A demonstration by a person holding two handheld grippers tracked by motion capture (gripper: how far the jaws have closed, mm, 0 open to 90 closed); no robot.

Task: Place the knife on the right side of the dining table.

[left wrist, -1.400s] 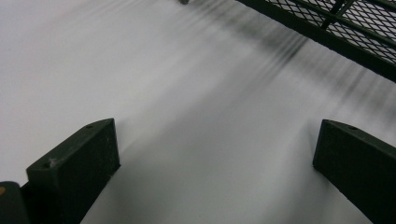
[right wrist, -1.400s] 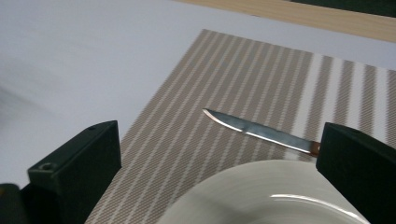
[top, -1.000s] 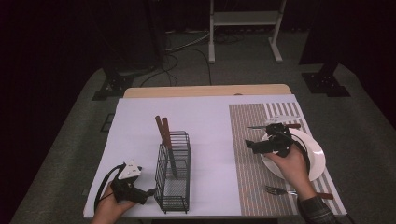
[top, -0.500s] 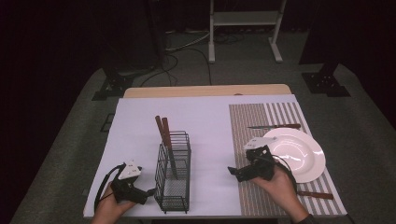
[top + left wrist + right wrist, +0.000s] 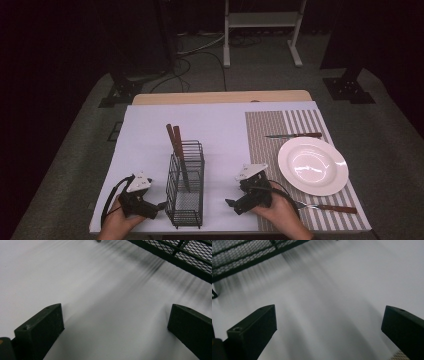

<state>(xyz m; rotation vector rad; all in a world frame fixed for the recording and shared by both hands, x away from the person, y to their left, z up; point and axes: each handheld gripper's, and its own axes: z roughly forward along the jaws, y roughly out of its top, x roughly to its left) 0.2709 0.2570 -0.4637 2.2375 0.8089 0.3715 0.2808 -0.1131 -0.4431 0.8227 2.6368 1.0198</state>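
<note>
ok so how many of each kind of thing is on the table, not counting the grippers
plates: 1, white plate
knives: 1, knife beyond the plate
forks: 1, fork on the near side of the plate
wire caddies: 1, black caddy
wooden-handled pieces standing in the caddy: 2, handles, kind not clear
placemats: 1, striped placemat
total: 7

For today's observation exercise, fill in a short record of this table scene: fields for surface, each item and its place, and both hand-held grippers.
surface: white table cover, striped placemat at right
wire basket: upright, near centre-left, two brown-handled utensils standing in it
plate: white, empty, on the placemat
knife: beyond the plate
fork: nearer than the plate
left hand-held gripper: open, left of the basket
right hand-held gripper: open, right of the basket
</note>
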